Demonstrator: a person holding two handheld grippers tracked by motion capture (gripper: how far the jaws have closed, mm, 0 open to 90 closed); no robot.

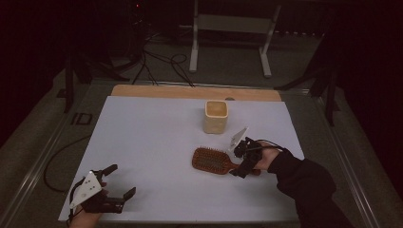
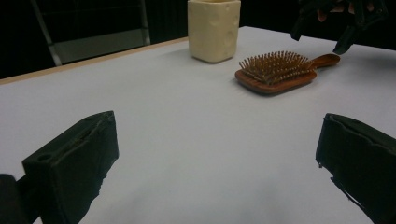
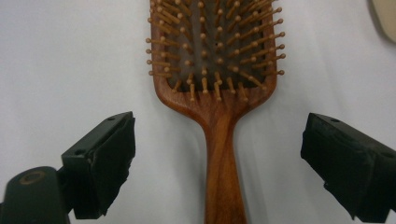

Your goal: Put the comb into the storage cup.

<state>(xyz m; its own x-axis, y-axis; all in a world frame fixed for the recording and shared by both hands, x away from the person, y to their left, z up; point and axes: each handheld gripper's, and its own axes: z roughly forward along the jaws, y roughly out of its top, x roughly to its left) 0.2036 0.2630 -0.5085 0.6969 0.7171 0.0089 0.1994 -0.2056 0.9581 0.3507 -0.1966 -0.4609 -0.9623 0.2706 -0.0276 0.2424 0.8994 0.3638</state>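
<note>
— On the white surface (image 1: 157,142), where is the brown wooden paddle hairbrush (image 1: 212,161)?

— Bristles up, just in front of the cream square cup (image 1: 216,116). Its handle runs between the right claw's (image 3: 217,158) jaws, which stand wide apart, clear of the wood.

— And the left claw (image 1: 113,183)?

— Spread apart too, near the front left corner, gripping nothing.

Dim lab — cables (image 1: 157,61), metal frame (image 1: 233,28)

A brown wooden paddle hairbrush (image 1: 212,160) lies bristles-up on the white tabletop (image 1: 152,142), its handle pointing right. A cream square cup (image 1: 215,116) stands just behind it, near the far edge.
</note>
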